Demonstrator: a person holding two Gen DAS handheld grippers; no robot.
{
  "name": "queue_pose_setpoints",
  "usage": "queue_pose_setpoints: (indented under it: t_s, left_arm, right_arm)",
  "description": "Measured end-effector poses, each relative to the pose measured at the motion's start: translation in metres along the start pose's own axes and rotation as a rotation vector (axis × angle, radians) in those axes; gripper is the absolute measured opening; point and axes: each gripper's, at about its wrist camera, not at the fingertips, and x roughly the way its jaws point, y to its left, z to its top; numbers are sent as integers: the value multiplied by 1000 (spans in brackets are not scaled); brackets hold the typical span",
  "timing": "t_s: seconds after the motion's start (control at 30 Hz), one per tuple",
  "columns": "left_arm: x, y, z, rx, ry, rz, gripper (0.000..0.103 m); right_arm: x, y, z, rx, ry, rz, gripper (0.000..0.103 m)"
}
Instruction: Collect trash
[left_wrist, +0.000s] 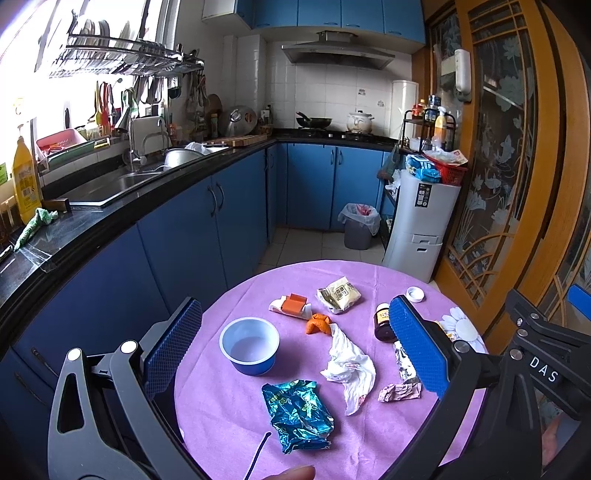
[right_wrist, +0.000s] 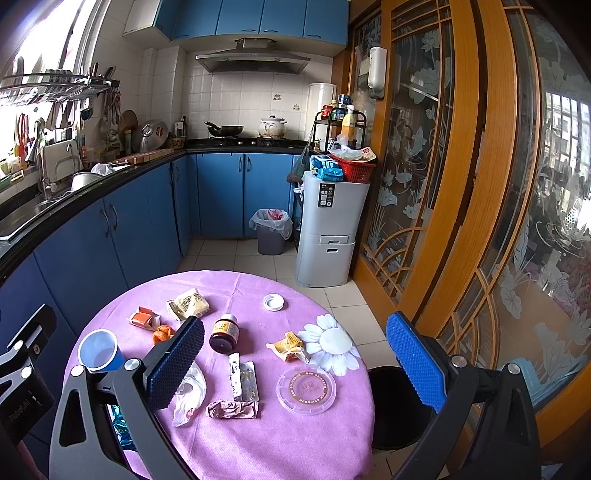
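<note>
Litter covers a round table under a pink cloth (left_wrist: 236, 402) (right_wrist: 295, 443): a crumpled blue foil bag (left_wrist: 297, 415), a white tissue (left_wrist: 349, 367) (right_wrist: 190, 397), a pink wrapper (left_wrist: 399, 391) (right_wrist: 232, 409), a silver blister pack (right_wrist: 242, 376), orange peel (left_wrist: 317, 324) (right_wrist: 163, 332), a beige packet (left_wrist: 338, 294) (right_wrist: 188, 303), an orange-and-white box (left_wrist: 291, 305) (right_wrist: 143, 317) and a yellow wrapper (right_wrist: 290, 345). My left gripper (left_wrist: 295, 332) hangs open above the tissue and cup. My right gripper (right_wrist: 295, 360) is open above the blister pack and clear lid (right_wrist: 306, 391).
Also on the table are a blue cup (left_wrist: 249, 345) (right_wrist: 98, 350), a dark jar (right_wrist: 224, 334), a white cap (right_wrist: 273, 302) and a daisy mat (right_wrist: 332, 345). A black bin (right_wrist: 400, 406) sits beside the table; a lined grey bin (left_wrist: 358, 225) (right_wrist: 271, 230) stands by the blue cabinets.
</note>
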Motion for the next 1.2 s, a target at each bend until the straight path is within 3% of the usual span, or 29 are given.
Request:
queue_pose_setpoints:
  t_s: [1.2]
  left_arm:
    - [10, 2, 7, -6, 18, -2, 100]
  right_arm:
    - [13, 3, -1, -6, 13, -3, 96]
